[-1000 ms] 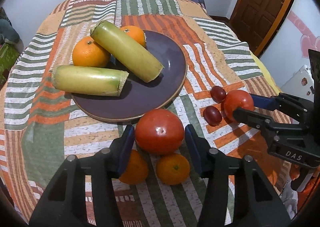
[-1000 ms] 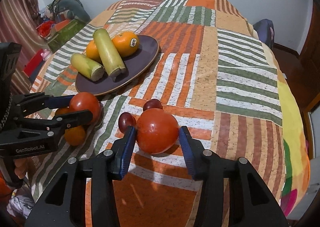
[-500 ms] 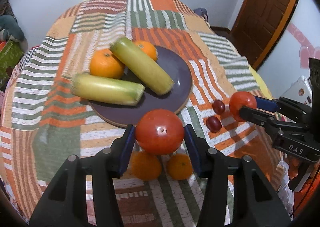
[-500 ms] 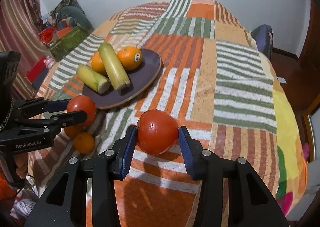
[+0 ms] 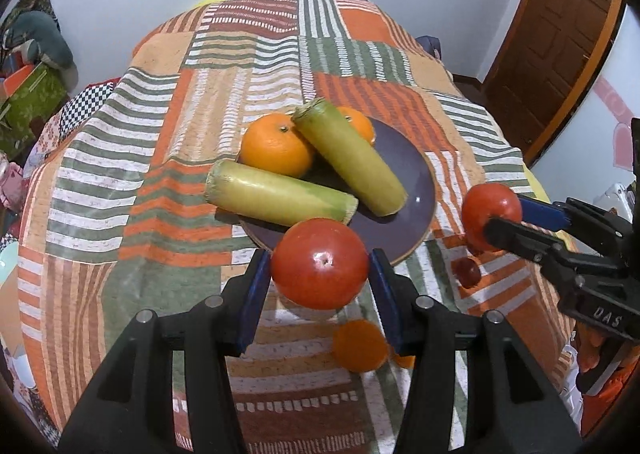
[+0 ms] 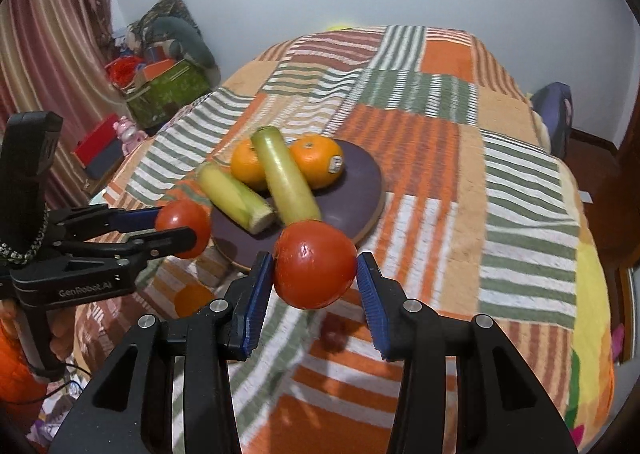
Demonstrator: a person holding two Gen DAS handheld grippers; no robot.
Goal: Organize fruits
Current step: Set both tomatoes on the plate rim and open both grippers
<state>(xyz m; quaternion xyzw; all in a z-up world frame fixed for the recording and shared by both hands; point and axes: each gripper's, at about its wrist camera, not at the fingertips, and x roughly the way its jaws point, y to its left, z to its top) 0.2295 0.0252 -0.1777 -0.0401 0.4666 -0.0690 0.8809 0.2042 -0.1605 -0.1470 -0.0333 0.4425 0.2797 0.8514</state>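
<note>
My left gripper is shut on a red tomato and holds it in the air above the near rim of the dark plate. My right gripper is shut on a second red tomato, also lifted, near the plate. The plate carries two oranges and two yellow-green cane pieces. Each gripper shows in the other's view: the right one, the left one.
Small oranges and a dark red grape lie on the striped patchwork cloth below the grippers. A blurred grape and a small orange show under the right gripper. A wooden door stands at the right.
Both grippers have risen off the cloth with their tomatoes and moved toward the plate. The small oranges and grapes stay on the cloth below.
</note>
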